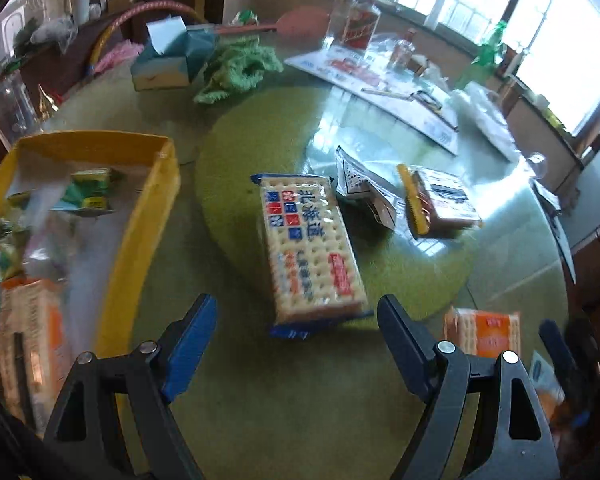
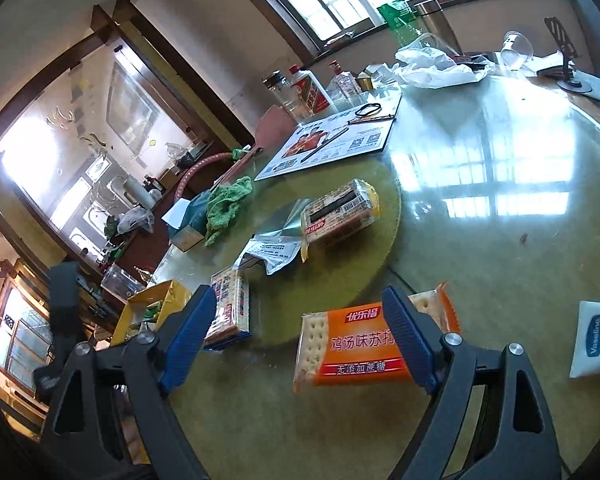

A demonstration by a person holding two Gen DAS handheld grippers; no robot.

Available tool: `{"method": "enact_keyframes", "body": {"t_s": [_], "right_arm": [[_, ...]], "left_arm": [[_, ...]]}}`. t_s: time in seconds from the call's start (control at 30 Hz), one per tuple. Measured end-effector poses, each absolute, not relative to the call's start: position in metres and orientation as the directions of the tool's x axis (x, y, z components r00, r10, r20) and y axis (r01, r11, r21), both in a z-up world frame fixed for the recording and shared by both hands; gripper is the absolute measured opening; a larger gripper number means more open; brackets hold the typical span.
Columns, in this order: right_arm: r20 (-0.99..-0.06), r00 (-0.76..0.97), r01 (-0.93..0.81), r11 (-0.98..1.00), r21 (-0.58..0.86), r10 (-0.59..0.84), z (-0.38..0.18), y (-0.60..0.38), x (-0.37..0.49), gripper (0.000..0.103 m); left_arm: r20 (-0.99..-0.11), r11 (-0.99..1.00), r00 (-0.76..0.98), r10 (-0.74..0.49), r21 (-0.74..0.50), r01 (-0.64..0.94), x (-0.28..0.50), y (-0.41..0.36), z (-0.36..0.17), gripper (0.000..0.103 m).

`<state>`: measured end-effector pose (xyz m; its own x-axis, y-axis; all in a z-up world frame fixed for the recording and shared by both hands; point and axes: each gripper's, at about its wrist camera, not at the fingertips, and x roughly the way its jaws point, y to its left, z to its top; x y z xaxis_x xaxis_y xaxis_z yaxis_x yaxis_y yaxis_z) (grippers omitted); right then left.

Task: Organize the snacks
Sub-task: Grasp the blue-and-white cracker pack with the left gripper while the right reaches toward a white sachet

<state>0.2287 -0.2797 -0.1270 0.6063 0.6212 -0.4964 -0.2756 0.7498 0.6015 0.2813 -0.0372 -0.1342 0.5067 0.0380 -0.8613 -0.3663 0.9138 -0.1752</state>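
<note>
Glossy and green-tinted, the round glass table (image 2: pixel 500 240) carries a green turntable mat (image 1: pixel 260 152) at its middle, with windows behind. The left gripper (image 1: pixel 296 320) hangs above the mat with its 2 fingers (image 1: pixel 190 344) spread wide and holding nothing; the near end of a blue-edged cracker pack (image 1: pixel 312 248) lies between their tips, though contact cannot be told. To its left stands a yellow box (image 1: pixel 148 216) already holding several snack packets. Farther back on the mat lie a white wrapper (image 1: pixel 364 188) and a yellow-ended biscuit pack (image 1: pixel 440 204), just beside each other. The right gripper (image 2: pixel 296 312) is likewise wide open and empty, poised over an orange cracker pack (image 2: pixel 356 348) lying on the glass just off the mat's edge. A white Vaseline tube (image 2: pixel 598 336) lies near that pack, to its right.
</note>
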Motion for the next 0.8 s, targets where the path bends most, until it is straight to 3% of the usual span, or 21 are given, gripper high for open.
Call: {"method": "enact_keyframes", "body": {"t_s": [0.3,0.33,0.37,0.4,0.8], "right_arm": [[-0.496,0.597,-0.267,0.739,0.619,0.631,-0.13,-0.284,0.229,0.086],[-0.495,0.595,-0.27,0.738,0.619,0.633,-0.13,-0.284,0.229,0.086],[-0.496,0.595,-0.272,0.738,0.617,0.633,-0.129,-0.285,0.228,0.086],[-0.497,0.595,-0.272,0.74,0.615,0.632,-0.129,-0.284,0.229,0.086],[-0.503,0.528,-0.387,0.721,0.575,0.684,-0.129,-0.252,0.223,0.083]], "left_arm": [[-0.894,0.916,0.413,0.172,-0.009,-0.402,0.324,-0.046,-0.162,0.081],[-0.889,0.918,0.424,0.174,-0.009,-0.397,0.322,-0.047,-0.161,0.074],[-0.888,0.92,0.427,0.172,-0.01,-0.391,0.32,-0.047,-0.161,0.059],[-0.881,0.926,0.439,0.176,-0.004,-0.378,0.315,-0.048,-0.158,0.055],[-0.872,0.971,0.487,0.04,-0.082,-0.225,0.202,-0.054,-0.152,0.054]]}}
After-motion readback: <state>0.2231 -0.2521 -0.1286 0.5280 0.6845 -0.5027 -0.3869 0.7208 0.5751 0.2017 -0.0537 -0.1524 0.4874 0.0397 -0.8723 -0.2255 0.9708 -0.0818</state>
